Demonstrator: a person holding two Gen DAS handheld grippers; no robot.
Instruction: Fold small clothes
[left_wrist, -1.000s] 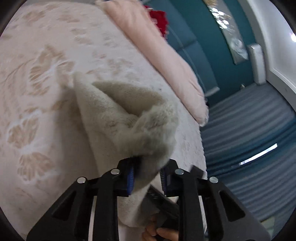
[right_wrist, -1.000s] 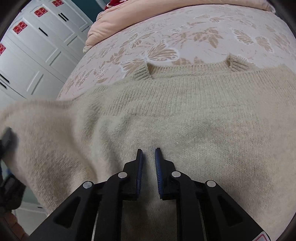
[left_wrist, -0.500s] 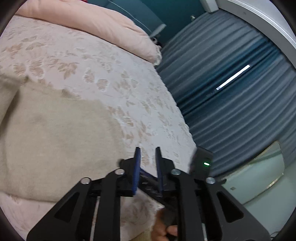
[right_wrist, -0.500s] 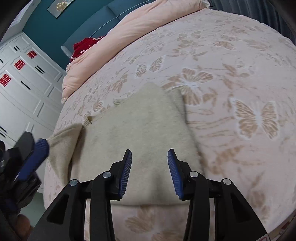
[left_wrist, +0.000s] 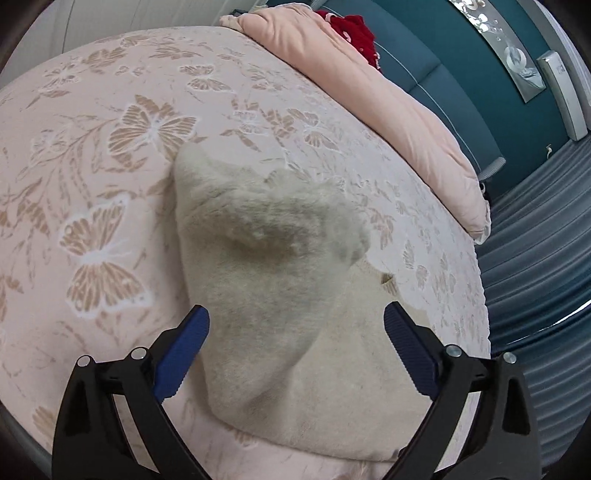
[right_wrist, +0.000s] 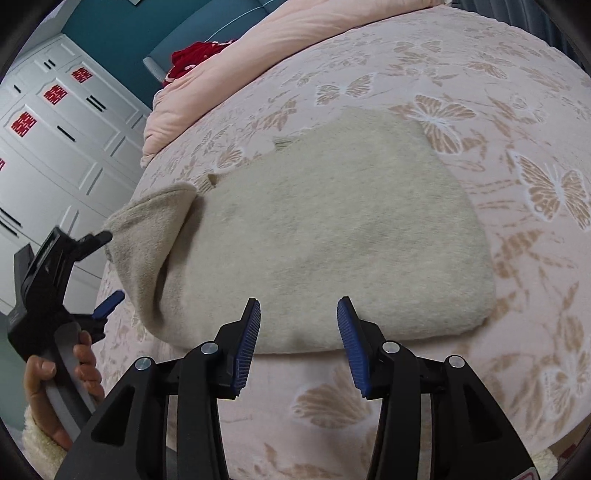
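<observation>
Left gripper (left_wrist: 295, 350) now wide open, sweater (left_wrist: 266, 295) flap released ahead; right gripper (right_wrist: 297, 343) open wider, empty; side fold laid.

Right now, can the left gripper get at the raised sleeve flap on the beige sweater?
Probably yes. The left gripper is open, jaws spread wide either side of the sleeve flap, nothing between them. The sweater lies on the bedspread.
</observation>
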